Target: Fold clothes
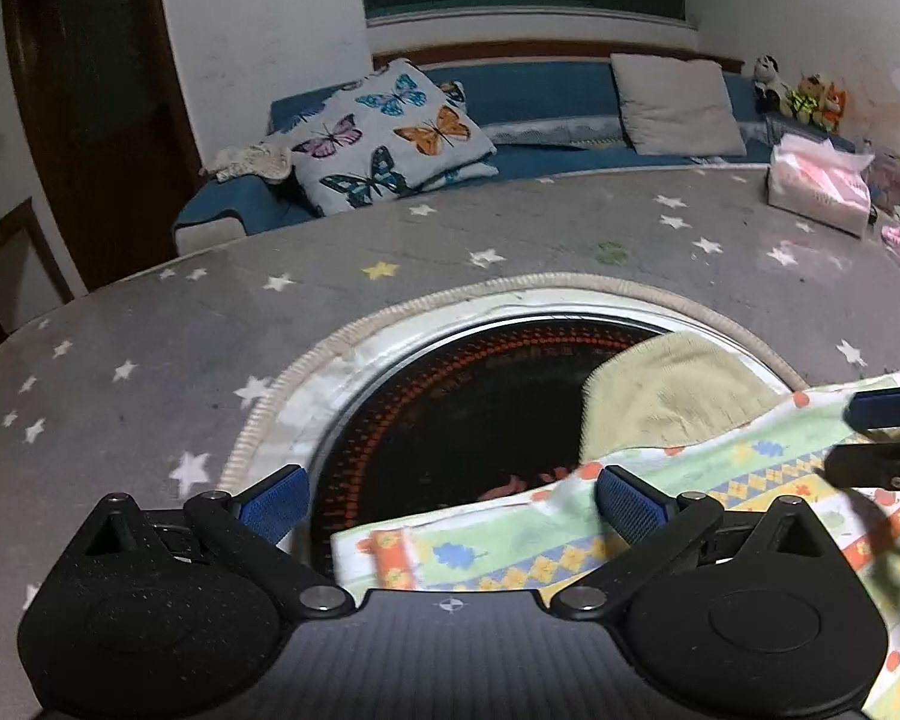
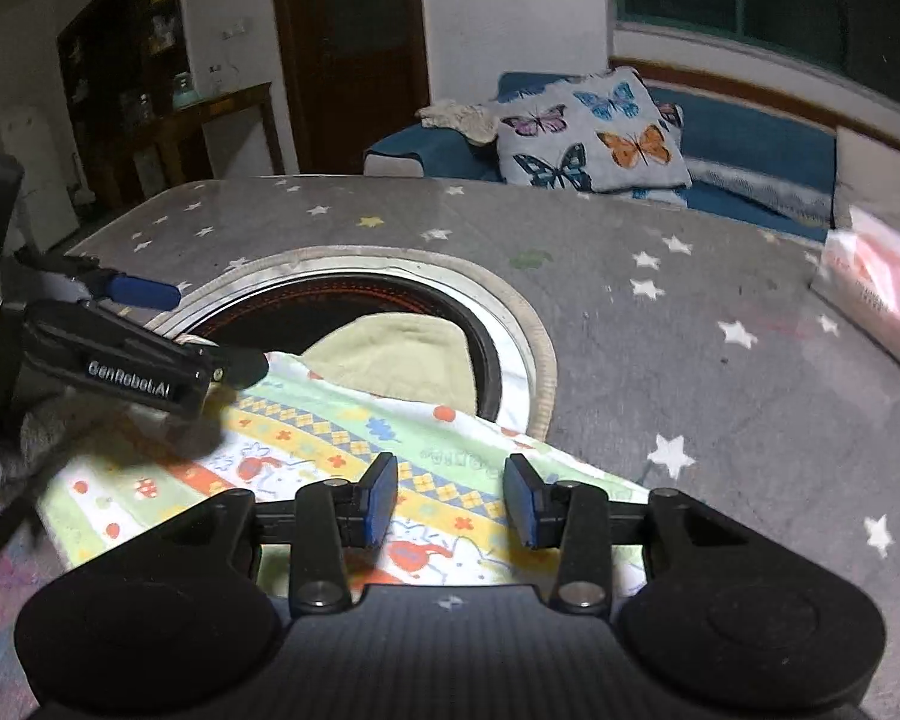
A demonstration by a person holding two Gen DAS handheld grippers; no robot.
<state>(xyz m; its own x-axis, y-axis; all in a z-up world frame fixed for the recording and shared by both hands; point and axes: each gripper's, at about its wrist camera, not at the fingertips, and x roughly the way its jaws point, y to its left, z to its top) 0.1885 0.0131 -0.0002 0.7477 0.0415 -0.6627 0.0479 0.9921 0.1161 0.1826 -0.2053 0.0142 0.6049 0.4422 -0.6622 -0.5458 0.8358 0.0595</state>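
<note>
Patterned garment (image 2: pixel 342 468), pale green with yellow and orange bands, lies flat on the near part of the tabletop (image 2: pixel 660 324), its far edge hanging over the round black heater plate (image 1: pixel 450 396) set in the middle. A plain cream piece (image 1: pixel 666 396), lining or second garment (cannot tell which), sticks out from under it onto the black plate.

Right tool (image 2: pixel 450 498): jaws partly apart, hovering over the near middle of the cloth. Nothing between the pads; released, no grip.

Left tool (image 1: pixel 444 498): jaws wide apart, released. Its right-side pad sits close against a raised fold at the cloth's left end; touching or only in front of it, cannot tell. Left-side pad is over the bare plate rim.

Step in hand, by my reading: early, choosing grip points for a first fold. Cloth looks spread, not yet doubled.

Next move calls for each tool to drop onto an edge or corner, pinch only the layer meant to be lifted, then carry it across evenly. Risk: cream layer drags along, or the cloth snags on the plate's rim.

Beyond: grey star-print cover, tissue pack (image 1: pixel 816 192), butterfly cushion (image 1: pixel 384 132) on a blue sofa.
</note>
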